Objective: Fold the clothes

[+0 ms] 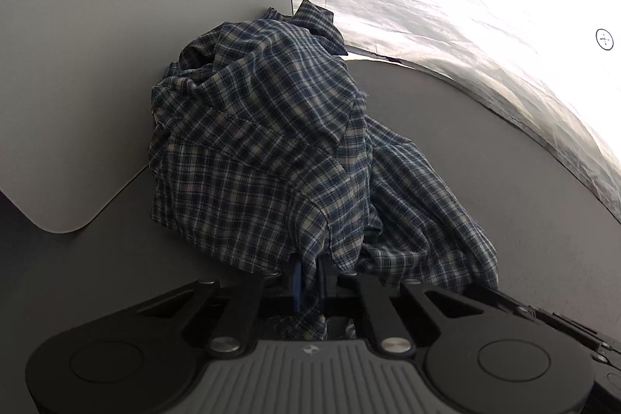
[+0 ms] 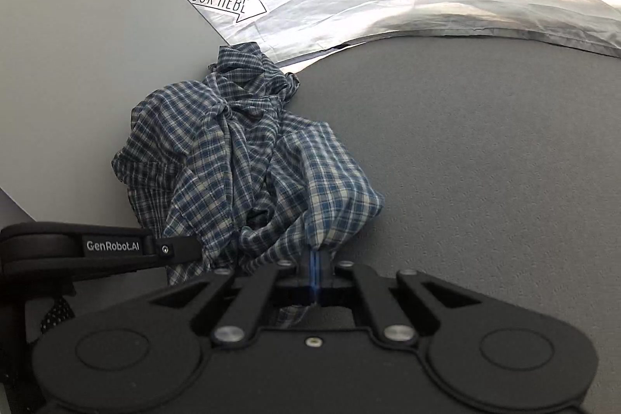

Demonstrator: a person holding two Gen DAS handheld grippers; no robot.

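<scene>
We find the shirt [image 1: 264, 142] heaped on the bench [image 2: 485, 161]. The left gripper [image 1: 308, 274] and right gripper [image 2: 315, 258] each pinch its near edge, we judge so as to lift and spread it.

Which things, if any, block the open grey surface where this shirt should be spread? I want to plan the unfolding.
Nothing visible does. Both the left gripper and right gripper are shut on the plaid shirt, and the grey surface to its right lies bare.
</scene>
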